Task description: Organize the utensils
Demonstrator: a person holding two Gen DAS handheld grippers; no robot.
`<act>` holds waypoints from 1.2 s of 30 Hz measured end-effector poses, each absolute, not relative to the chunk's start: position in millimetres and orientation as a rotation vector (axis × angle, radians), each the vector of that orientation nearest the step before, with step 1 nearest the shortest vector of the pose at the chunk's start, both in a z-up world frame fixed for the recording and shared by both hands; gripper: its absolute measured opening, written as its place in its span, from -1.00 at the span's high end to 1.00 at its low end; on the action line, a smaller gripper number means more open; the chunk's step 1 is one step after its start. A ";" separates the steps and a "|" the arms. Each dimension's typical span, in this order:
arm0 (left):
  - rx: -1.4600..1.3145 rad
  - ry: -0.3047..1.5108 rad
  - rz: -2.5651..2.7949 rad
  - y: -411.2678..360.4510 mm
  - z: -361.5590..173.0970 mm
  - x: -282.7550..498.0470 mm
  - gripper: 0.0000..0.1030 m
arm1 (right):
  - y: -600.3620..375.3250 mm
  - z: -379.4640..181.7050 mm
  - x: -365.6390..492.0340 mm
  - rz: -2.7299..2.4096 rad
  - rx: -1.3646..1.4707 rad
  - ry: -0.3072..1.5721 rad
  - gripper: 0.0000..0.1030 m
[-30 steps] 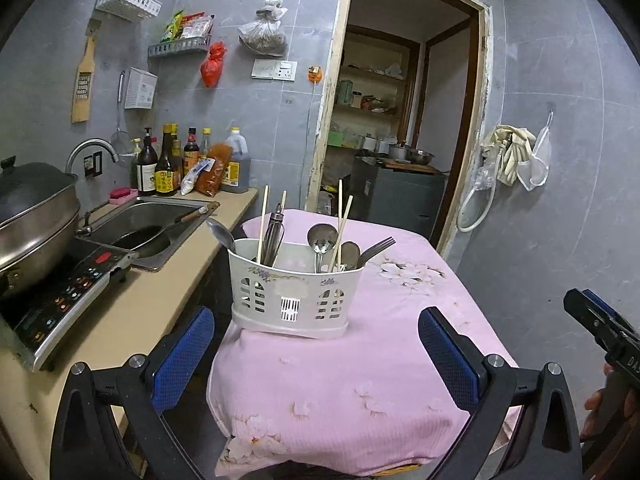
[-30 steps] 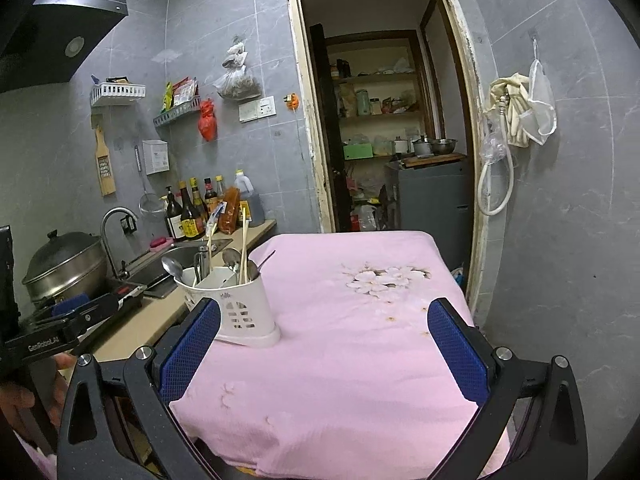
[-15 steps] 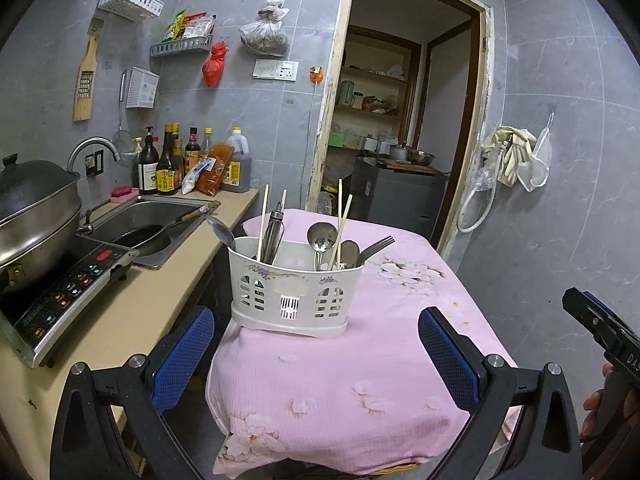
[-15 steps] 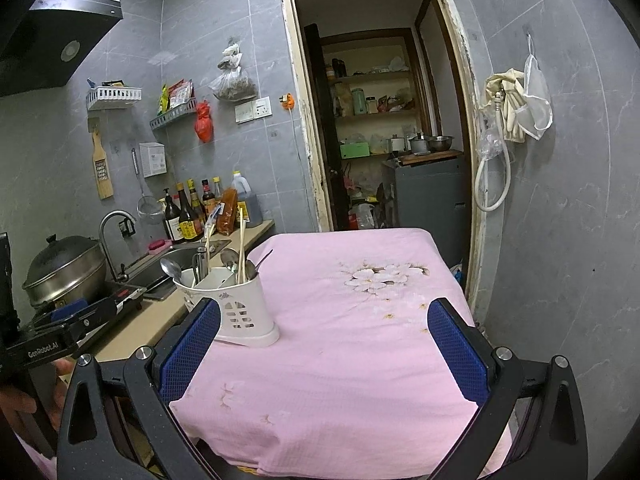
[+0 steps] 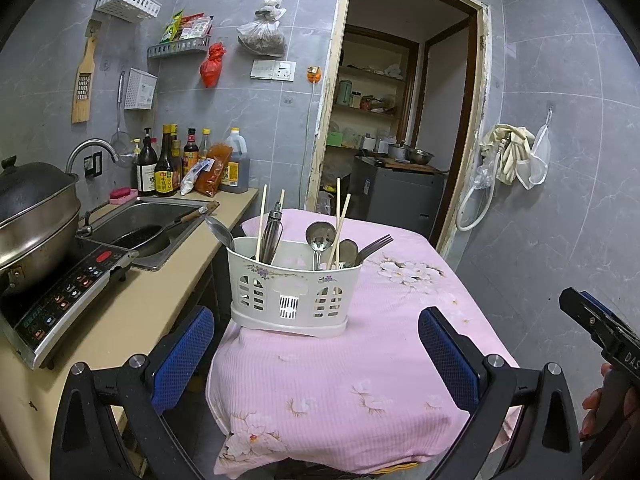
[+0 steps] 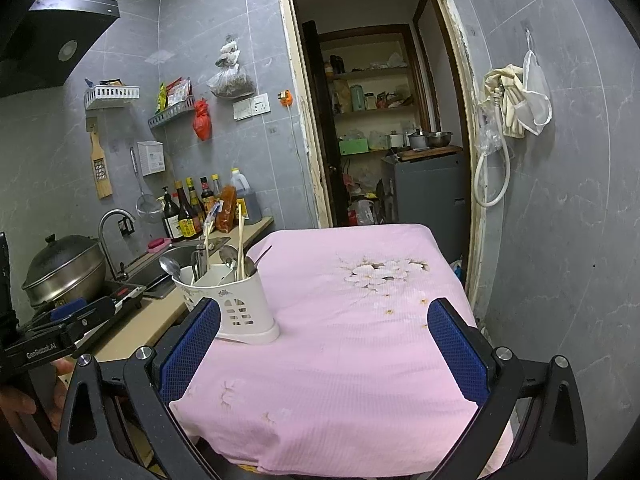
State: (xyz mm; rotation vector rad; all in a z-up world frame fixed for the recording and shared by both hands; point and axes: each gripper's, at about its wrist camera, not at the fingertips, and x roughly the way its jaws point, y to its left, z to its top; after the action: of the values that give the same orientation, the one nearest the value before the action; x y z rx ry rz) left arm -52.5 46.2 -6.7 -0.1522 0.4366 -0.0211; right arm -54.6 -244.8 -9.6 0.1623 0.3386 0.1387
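Note:
A white plastic utensil caddy [image 5: 294, 292] stands on the left part of a table under a pink flowered cloth [image 5: 360, 376]. It holds spoons [image 5: 320, 236], a fork [image 5: 374, 245], wooden chopsticks [image 5: 338, 224] and a metal tool. It also shows in the right wrist view [image 6: 236, 304], at the cloth's left edge. My left gripper [image 5: 316, 356] is open and empty, in front of the caddy and apart from it. My right gripper [image 6: 324, 348] is open and empty over the cloth, to the right of the caddy.
A counter [image 5: 132, 320] runs along the left with an induction hob [image 5: 60, 304], a steel pot [image 5: 32, 216], a sink [image 5: 148, 220] with a pan, and sauce bottles [image 5: 168, 164]. A doorway [image 5: 400, 120] opens behind the table. A grey tiled wall is at the right.
Both views have drifted slightly; the caddy sits a little lower and nearer in the left wrist view. Both grippers stay open and empty.

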 end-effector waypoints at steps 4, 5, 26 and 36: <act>-0.153 0.435 -0.021 46.4 -6.6 -52.6 -1.00 | -243.4 -10.8 -54.9 0.138 0.162 0.339 -0.97; -0.153 0.436 -0.021 46.3 -6.2 -52.3 -1.00 | -243.2 -10.8 -55.0 0.138 0.162 0.339 -0.97; -0.151 0.436 -0.020 49.6 -7.4 -53.3 -1.00 | -237.4 -14.2 -54.5 0.141 0.162 0.343 -0.97; -0.151 0.436 -0.020 49.9 -7.3 -53.5 -1.00 | -232.6 -17.1 -55.5 0.143 0.160 0.346 -0.97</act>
State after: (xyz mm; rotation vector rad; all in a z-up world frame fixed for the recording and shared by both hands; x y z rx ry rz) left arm -53.5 49.9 -7.3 -0.1508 0.4356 -0.0204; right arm -55.5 -232.6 -17.1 0.1596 0.3456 0.1426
